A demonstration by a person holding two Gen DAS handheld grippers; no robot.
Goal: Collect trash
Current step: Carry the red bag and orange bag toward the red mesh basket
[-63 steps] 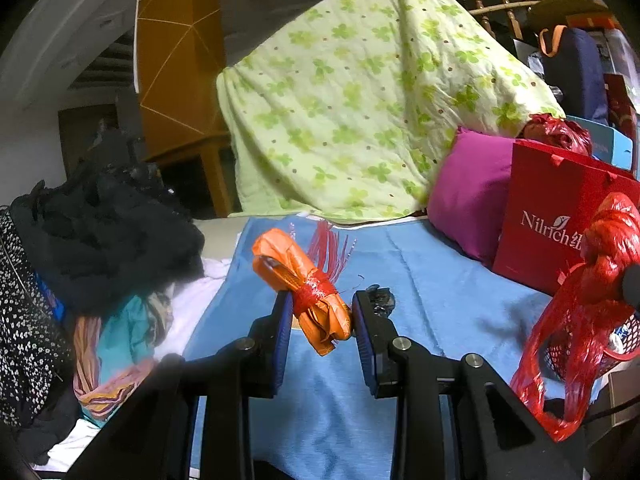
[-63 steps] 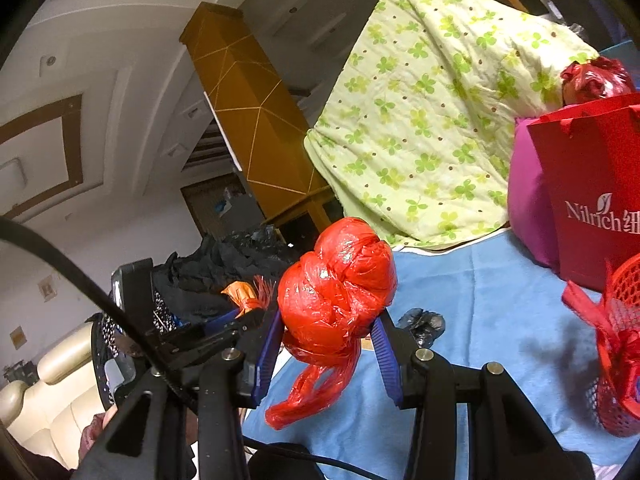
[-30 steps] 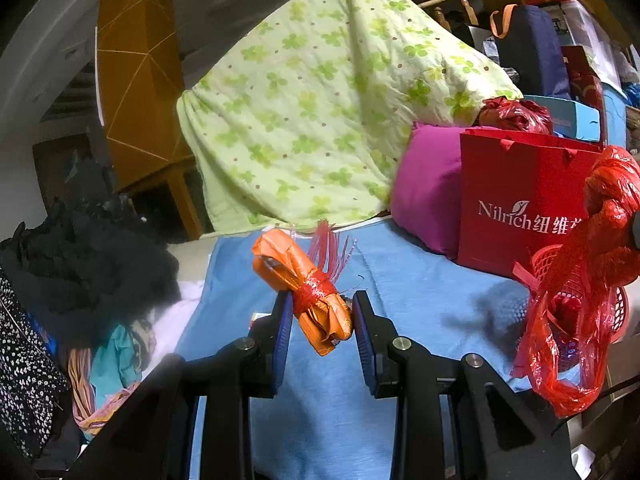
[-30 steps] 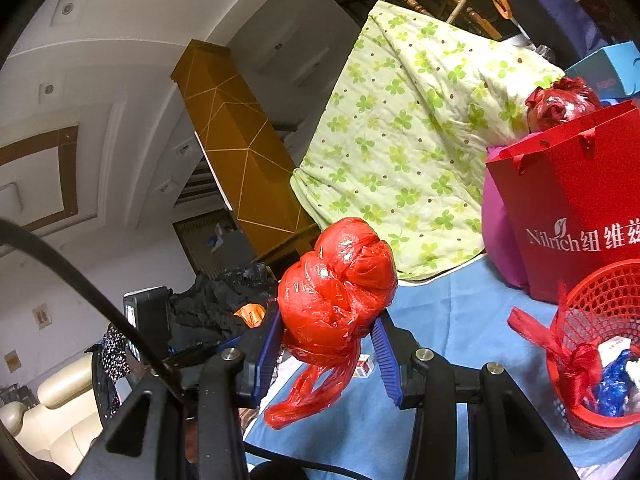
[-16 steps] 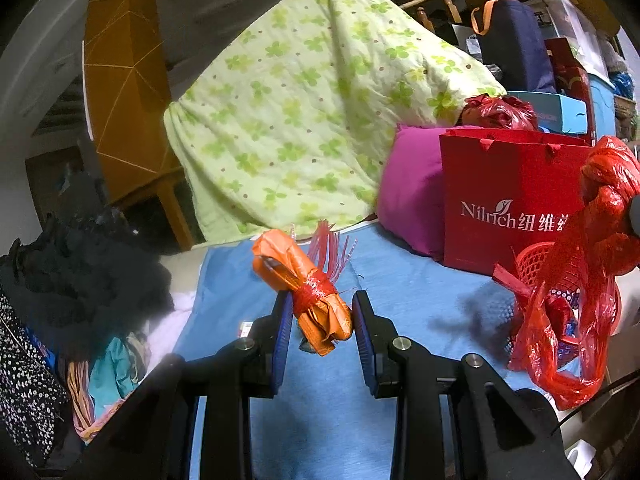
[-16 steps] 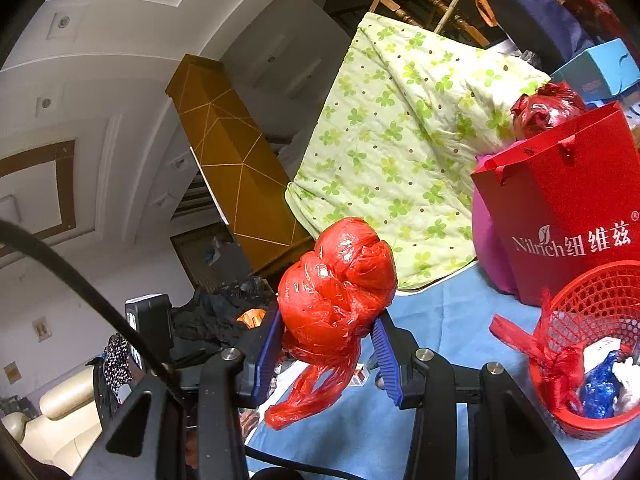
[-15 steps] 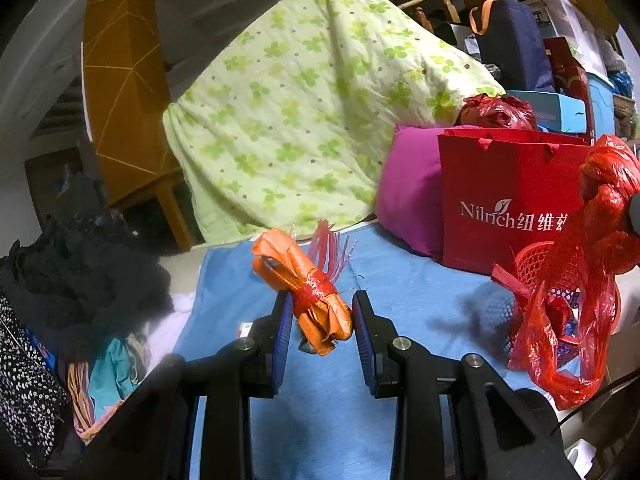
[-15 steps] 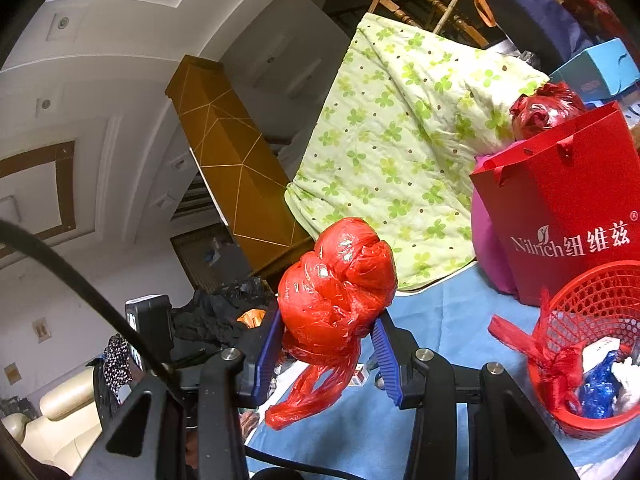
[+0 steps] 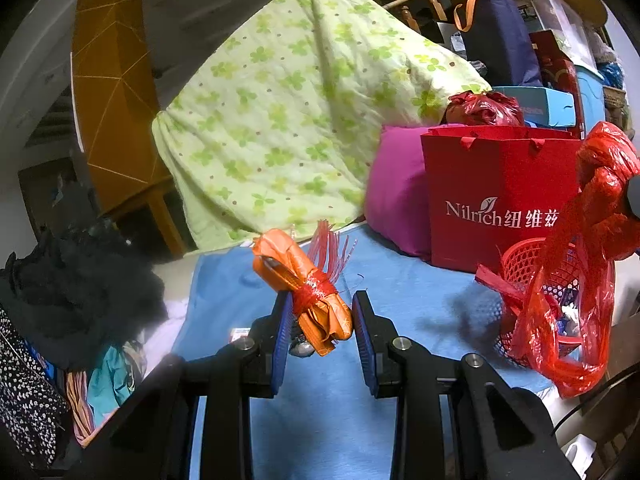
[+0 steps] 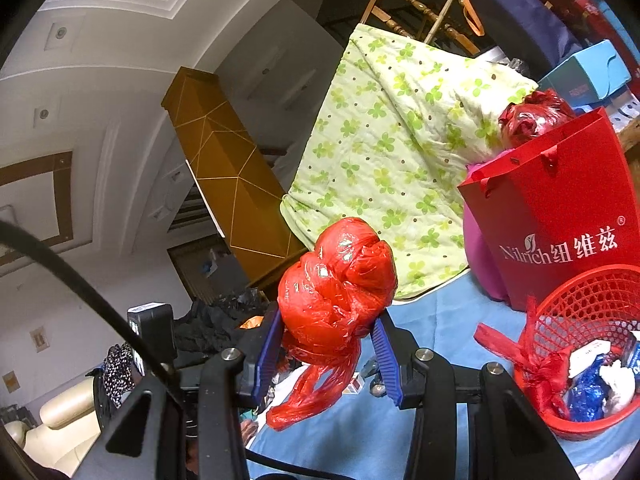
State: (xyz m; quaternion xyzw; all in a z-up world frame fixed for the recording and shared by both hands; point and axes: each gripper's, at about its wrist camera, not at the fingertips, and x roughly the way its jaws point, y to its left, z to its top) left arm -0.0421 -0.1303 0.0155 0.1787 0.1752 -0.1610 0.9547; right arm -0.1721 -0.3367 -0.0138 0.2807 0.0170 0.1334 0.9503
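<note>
Trash is held in both grippers right now. At the lower middle of the left wrist view, the left gripper (image 9: 322, 322) is closed on an orange wrapper bundle (image 9: 304, 292) tied with red string, and it hangs above the blue bed cover (image 9: 400, 292). Far to the right in that same view, the crumpled red plastic bag (image 9: 592, 240) dangles over the red basket (image 9: 532, 264). In the right wrist view, the right gripper (image 10: 328, 354) is squeezed shut on that red plastic bag (image 10: 338, 280) in the middle of the frame, with a loose tail drooping under it. The red basket (image 10: 592, 364) sits at the lower right, already holding some scraps, just beside the red gift bag (image 10: 560, 212). The floppy bag could catch on the basket rim or on the ribbon there and spill onto the bed. The orange bundle sits crooked between the pads, so it might slip out early.
</note>
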